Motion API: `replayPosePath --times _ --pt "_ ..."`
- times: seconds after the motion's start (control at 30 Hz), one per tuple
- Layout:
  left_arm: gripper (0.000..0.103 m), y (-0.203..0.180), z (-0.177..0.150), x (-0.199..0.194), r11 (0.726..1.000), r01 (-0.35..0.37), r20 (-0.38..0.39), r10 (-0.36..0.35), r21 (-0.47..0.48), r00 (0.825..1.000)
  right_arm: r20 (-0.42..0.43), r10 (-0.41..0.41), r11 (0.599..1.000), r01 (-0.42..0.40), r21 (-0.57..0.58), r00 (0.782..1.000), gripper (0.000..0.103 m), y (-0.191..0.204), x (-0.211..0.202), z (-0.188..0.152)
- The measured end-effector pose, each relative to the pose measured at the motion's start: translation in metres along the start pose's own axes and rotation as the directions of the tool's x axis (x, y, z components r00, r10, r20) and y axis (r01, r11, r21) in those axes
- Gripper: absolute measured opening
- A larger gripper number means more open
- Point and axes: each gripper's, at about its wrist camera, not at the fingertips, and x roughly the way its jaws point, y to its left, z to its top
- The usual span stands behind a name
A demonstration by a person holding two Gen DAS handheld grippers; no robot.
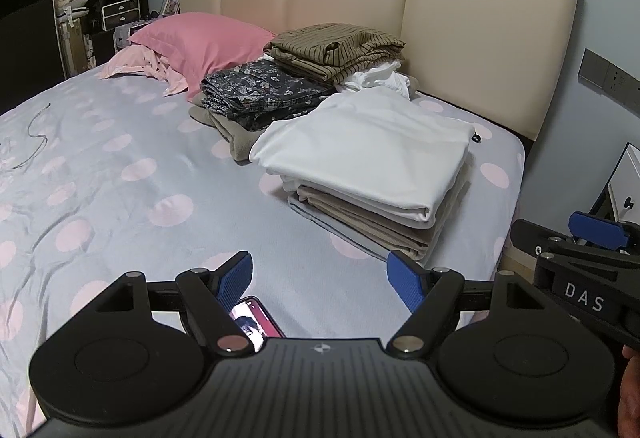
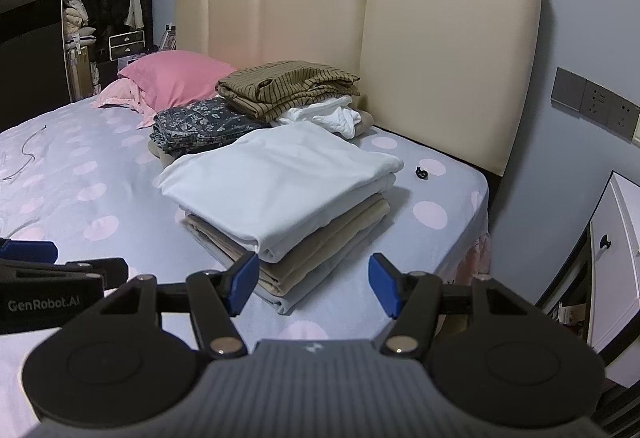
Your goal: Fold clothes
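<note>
Clothes stack (image 2: 280, 198) just ahead of right claw (image 2: 312, 284), soft, floppy, light; pinch folded edge w/ both claws (image 1: 320, 280), now wide open & empty.

The phone (image 1: 256, 322) at lower centre of the left wrist view is half covered by the gripper body. The small black item (image 2: 421, 172) right of the white stack is too tiny to identify. The wardrobe (image 2: 106, 14), upper left, is dark (contents indistinct), and the drawer unit (image 2: 616, 258) is cut by the right edge.
</note>
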Motion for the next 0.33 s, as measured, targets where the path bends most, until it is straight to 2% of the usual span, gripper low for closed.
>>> replayPosePath --times 0.33 --pt "0.073 0.0002 -0.0001 -0.0041 1.0 0.028 0.012 -0.028 -0.004 1.0 -0.003 0.001 1.0 0.0 0.001 1.0 0.064 -0.0011 0.0009 -0.0001"
